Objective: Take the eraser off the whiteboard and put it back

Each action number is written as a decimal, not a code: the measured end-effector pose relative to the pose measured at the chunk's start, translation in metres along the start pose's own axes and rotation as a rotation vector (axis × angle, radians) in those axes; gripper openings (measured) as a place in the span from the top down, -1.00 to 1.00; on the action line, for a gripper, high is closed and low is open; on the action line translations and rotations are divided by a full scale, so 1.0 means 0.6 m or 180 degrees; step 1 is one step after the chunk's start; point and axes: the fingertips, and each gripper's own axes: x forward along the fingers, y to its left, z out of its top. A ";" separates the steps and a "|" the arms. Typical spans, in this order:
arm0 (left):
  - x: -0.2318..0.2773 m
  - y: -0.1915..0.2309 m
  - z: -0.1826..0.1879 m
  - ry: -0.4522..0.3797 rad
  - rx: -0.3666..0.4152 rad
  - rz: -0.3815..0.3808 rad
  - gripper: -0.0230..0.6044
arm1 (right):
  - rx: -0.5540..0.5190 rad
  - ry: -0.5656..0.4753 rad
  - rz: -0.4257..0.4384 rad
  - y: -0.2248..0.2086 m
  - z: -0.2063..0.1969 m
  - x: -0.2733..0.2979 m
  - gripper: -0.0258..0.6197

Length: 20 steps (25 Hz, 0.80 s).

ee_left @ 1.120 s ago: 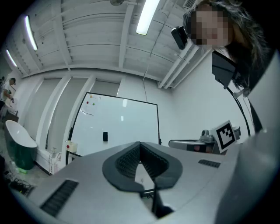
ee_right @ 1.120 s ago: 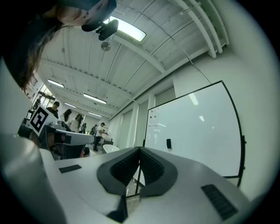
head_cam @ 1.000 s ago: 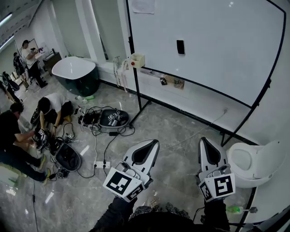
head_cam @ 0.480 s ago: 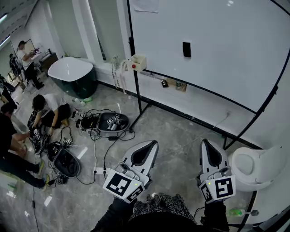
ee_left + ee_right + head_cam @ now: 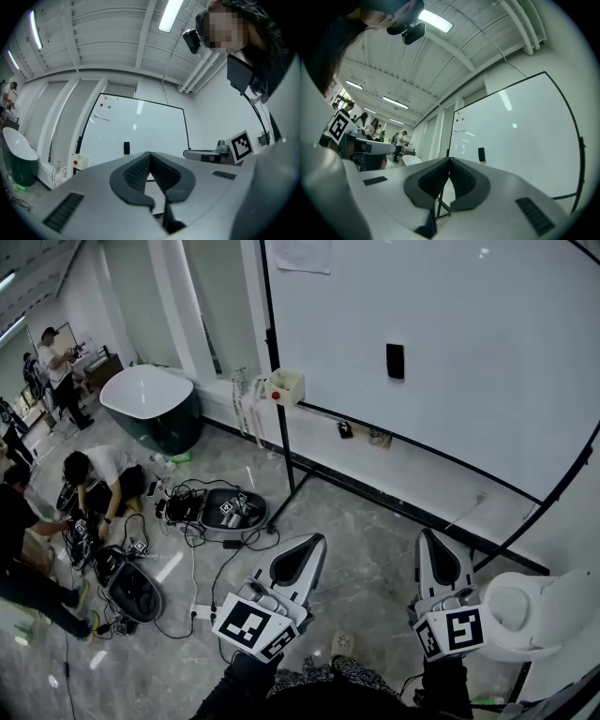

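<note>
Down at the bottom of the head view, both grippers are closed tight with nothing in them: left gripper (image 5: pixel 316 542) and right gripper (image 5: pixel 426 536). Each gripper view shows the pads meeting at the tips.

Eraser (image 5: pixel 396 360) is that small dark upright block stuck on the whiteboard (image 5: pixel 487 324), roughly mid-board and well apart from both grippers. My guess is it's light and stiff, a plastic shell with a felt face, probably held on by a magnet, so it should pop off with a small tug. I'd pinch it across the two long sides, since the shell may be a bit slick.

Board looks smooth and glossy, on a black frame with legs, so pushing hard might rock it. Floor (image 5: pixel 375 512) is shiny grey stone. Off left there's a tub (image 5: pixel 150 390), cables and people crouched over gear. A white toilet (image 5: pixel 534 601) sits by the right gripper.
</note>
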 end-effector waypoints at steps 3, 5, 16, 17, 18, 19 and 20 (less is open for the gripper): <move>0.050 0.027 0.002 -0.0031 0.0040 0.0010 0.91 | -0.0005 -0.0051 0.0011 -0.032 -0.004 0.049 0.90; 0.084 0.041 0.001 -0.0042 0.0056 0.0011 0.91 | 0.0001 -0.0066 0.0019 -0.055 -0.009 0.078 0.90; 0.238 0.094 -0.016 -0.0053 0.0058 0.0009 0.91 | -0.0071 -0.0066 0.0145 -0.155 -0.032 0.201 0.90; 0.246 0.096 -0.019 -0.0048 0.0056 0.0007 0.91 | -0.0077 -0.0066 0.0149 -0.161 -0.034 0.208 0.90; 0.253 0.100 -0.022 -0.0042 0.0052 0.0005 0.91 | -0.0077 -0.0064 0.0151 -0.167 -0.037 0.215 0.90; 0.260 0.104 -0.025 -0.0034 0.0047 0.0008 0.91 | -0.0075 -0.0058 0.0153 -0.172 -0.040 0.222 0.90; 0.266 0.109 -0.027 -0.0027 0.0041 0.0014 0.91 | -0.0073 -0.0050 0.0159 -0.176 -0.043 0.230 0.90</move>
